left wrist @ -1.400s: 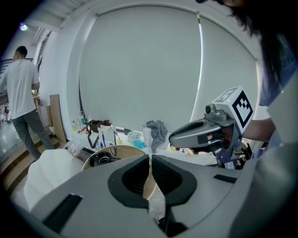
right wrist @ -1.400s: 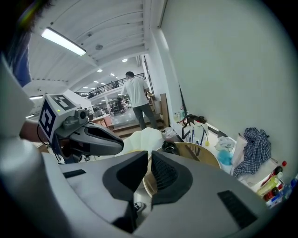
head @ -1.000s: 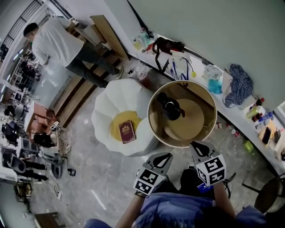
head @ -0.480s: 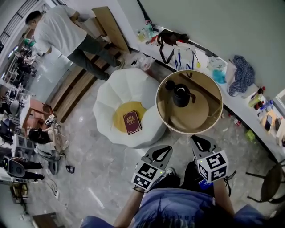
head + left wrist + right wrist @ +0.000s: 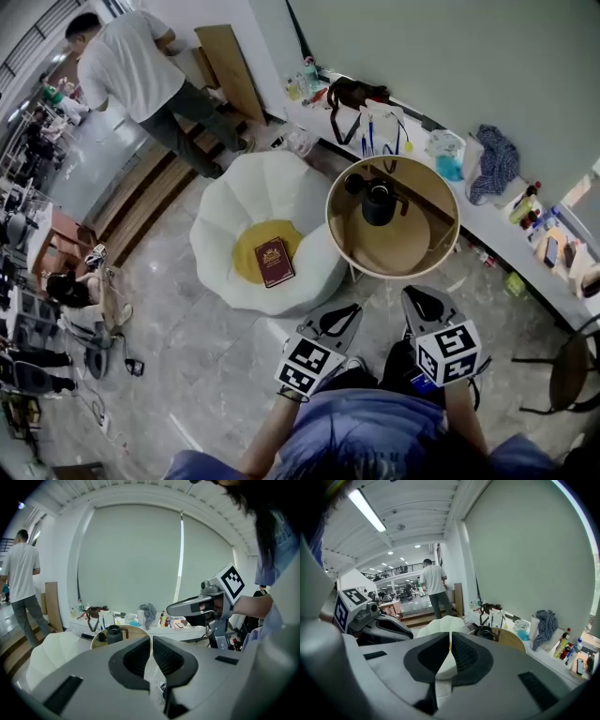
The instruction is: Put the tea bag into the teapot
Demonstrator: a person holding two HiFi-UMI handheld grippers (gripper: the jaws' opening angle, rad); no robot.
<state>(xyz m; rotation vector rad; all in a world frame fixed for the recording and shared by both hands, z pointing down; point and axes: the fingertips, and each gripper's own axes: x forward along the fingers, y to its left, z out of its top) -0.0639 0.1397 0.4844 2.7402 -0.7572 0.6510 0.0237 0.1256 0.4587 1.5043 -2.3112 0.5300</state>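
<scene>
Scene, big to small:
- Chair [image 5: 225,220]: white, petal-shaped, just left of the tabletop. It has a yellow cushion [image 5: 246,251] with a red book [image 5: 274,262] on it.
- Person [image 5: 131,70] in a white shirt, far off at upper left. Not involved.
- Round tabletop [image 5: 412,253], ahead of both tools. It carries only the teapot.
- Left tool [image 5: 351,310]: held low in front of the body, well short of the tabletop. Jaws are down to a thin slit with only floor showing through, so it's empty.
- Right tool [image 5: 411,293]: beside the left one, aimed at the tabletop's near edge. Jaws are closing and almost together. The pale patch in the gap looks like the chair beyond, not a held thing, but I can't be sure.
- Teapot [image 5: 379,203]: black, upright, on the far half of the tabletop. Mouth looks open. A dark piece [image 5: 354,183] touches its side, and I can't tell if it's the lid or the spout.
- Tea bag: not found in any view, neither on the tabletop nor clearly in a tool.

Handling, my read:
- The bag will be very light and limp, and the paper tears easily.
- Pinch the tag, string or top seam, not the pouch.
- Use minimal squeeze.
- The mouth is small, so get right above it before letting go.
</scene>
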